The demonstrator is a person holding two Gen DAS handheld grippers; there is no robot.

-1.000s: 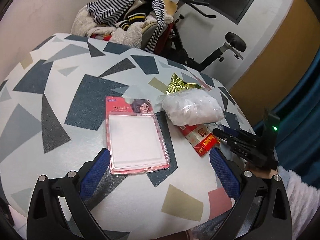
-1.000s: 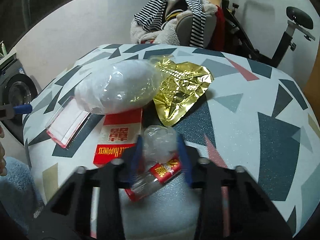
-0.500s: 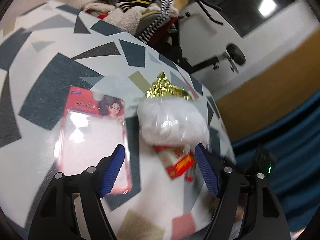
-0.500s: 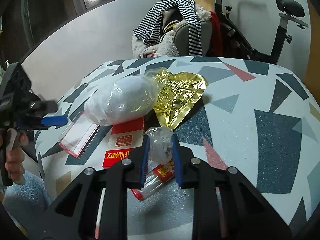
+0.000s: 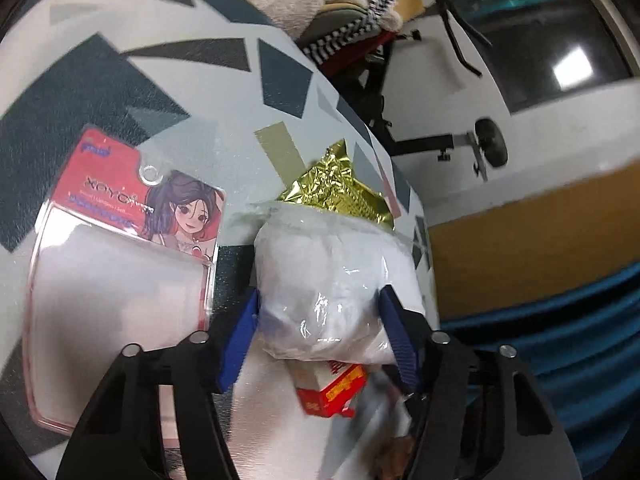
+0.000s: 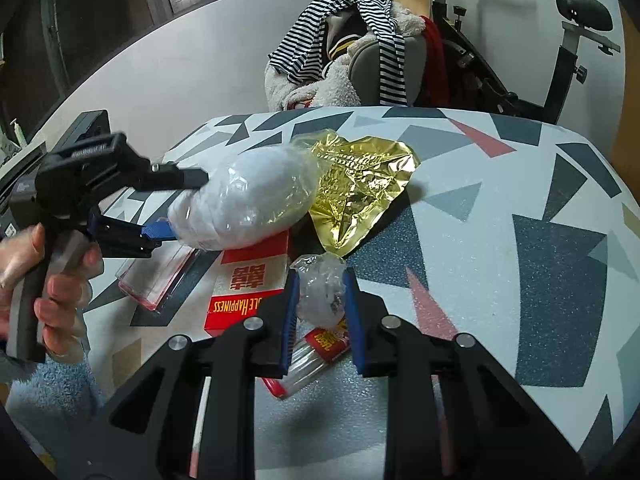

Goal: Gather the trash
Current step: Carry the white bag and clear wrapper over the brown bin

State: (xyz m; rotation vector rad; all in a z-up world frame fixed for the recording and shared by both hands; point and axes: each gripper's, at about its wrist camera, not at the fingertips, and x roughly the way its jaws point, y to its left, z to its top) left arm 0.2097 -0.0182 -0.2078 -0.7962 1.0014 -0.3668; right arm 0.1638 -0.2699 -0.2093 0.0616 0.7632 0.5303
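Note:
A white stuffed plastic bag (image 5: pixel 336 284) lies on the patterned table, over a red box (image 5: pixel 332 392). My left gripper (image 5: pixel 320 328) has its blue pads on both sides of the bag, touching it; it shows from the side in the right wrist view (image 6: pixel 176 204) around the bag (image 6: pixel 248 200). My right gripper (image 6: pixel 320 300) is shut on a small crumpled clear plastic wrapper (image 6: pixel 322 292), above a red and clear wrapper (image 6: pixel 312 356). A gold foil wrapper (image 6: pixel 360 188) lies behind the bag.
A pink blister pack with a cartoon girl (image 5: pixel 120 264) lies left of the bag. The red box reads "HAPPINESS" (image 6: pixel 248 292). A chair piled with striped clothes (image 6: pixel 352 52) and an exercise bike (image 6: pixel 568 40) stand behind the table (image 6: pixel 520 240).
My left gripper moved right and forward from the blister pack to the white bag and closed around it. My right gripper closed tighter on the small clear wrapper and lifted slightly.

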